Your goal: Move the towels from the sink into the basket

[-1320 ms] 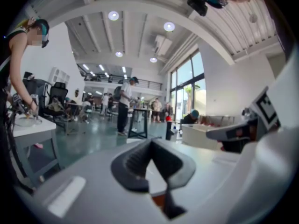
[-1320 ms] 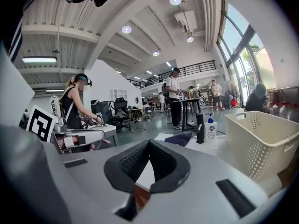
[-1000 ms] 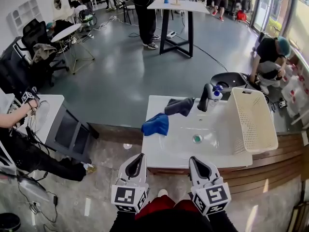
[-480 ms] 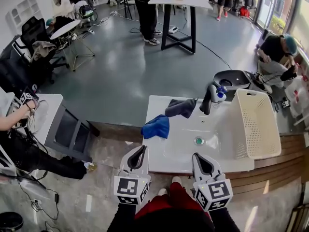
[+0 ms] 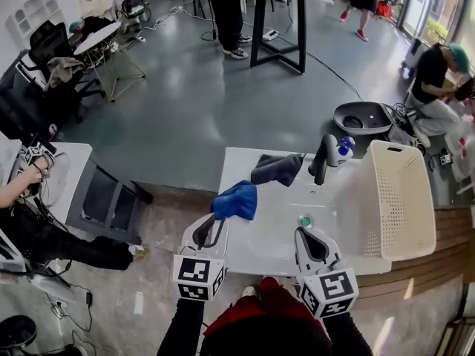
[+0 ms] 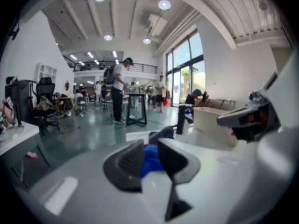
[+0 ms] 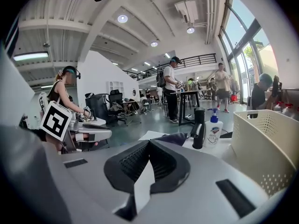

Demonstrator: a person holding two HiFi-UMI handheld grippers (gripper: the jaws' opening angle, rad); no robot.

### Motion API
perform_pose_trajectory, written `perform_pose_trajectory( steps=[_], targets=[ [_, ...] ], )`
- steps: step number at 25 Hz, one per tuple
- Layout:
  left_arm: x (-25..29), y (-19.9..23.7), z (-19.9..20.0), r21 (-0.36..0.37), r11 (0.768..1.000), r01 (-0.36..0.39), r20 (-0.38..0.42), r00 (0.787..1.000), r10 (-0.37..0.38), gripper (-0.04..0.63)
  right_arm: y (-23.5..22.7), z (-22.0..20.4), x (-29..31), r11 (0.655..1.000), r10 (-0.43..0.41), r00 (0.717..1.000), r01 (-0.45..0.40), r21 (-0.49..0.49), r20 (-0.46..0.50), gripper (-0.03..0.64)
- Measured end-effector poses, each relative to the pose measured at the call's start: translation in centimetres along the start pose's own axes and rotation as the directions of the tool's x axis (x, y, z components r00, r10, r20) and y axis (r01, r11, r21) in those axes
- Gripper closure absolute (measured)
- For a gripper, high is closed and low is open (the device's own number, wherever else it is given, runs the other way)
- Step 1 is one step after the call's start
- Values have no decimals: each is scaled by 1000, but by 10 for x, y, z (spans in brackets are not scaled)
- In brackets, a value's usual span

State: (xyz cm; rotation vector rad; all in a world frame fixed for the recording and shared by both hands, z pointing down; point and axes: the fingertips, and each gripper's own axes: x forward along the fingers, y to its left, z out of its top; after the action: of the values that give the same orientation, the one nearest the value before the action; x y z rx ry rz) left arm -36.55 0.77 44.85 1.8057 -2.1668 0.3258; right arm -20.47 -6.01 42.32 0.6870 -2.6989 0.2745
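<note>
The left gripper (image 5: 209,227) is held with its jaws parted, having just been opening, and the crumpled bright blue cloth towel (image 5: 236,200) is seen through the gap just ahead of the tips, not pressed by either pad, where it is draped over the left front rim of the white rectangular sink (image 5: 338,199). The right gripper (image 5: 306,236) is held over the sink's front edge with its jaws brought together on nothing. A dark grey towel (image 5: 277,170) is laid on the back rim beside the black faucet (image 5: 322,158), and the white perforated plastic basket (image 5: 404,199) is set at the sink's right end.
</note>
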Motion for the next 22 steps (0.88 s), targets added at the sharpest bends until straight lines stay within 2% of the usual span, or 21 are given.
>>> perform_pose_trajectory(
  steps=[7, 13, 15, 19, 22],
  targets=[
    [32, 9, -10, 11, 1000, 16, -93, 996, -15, 471, -13, 0, 24, 1000, 25, 999, -25, 7, -33, 609],
    [60, 14, -24, 47, 998, 48, -190, 981, -39, 453, -19, -4, 42, 999, 44, 997, -44, 10, -62, 609],
    [69, 14, -32, 79, 994, 71, -233, 971, -51, 449, -19, -7, 46, 999, 50, 996, -50, 10, -75, 609],
    [84, 11, -50, 183, 972, 144, -353, 933, -72, 431, -21, -12, 54, 998, 60, 994, -59, 13, -95, 609],
    [94, 11, -54, 213, 961, 175, -391, 917, -80, 431, -22, -15, 59, 998, 68, 992, -67, 18, -107, 609]
  ],
)
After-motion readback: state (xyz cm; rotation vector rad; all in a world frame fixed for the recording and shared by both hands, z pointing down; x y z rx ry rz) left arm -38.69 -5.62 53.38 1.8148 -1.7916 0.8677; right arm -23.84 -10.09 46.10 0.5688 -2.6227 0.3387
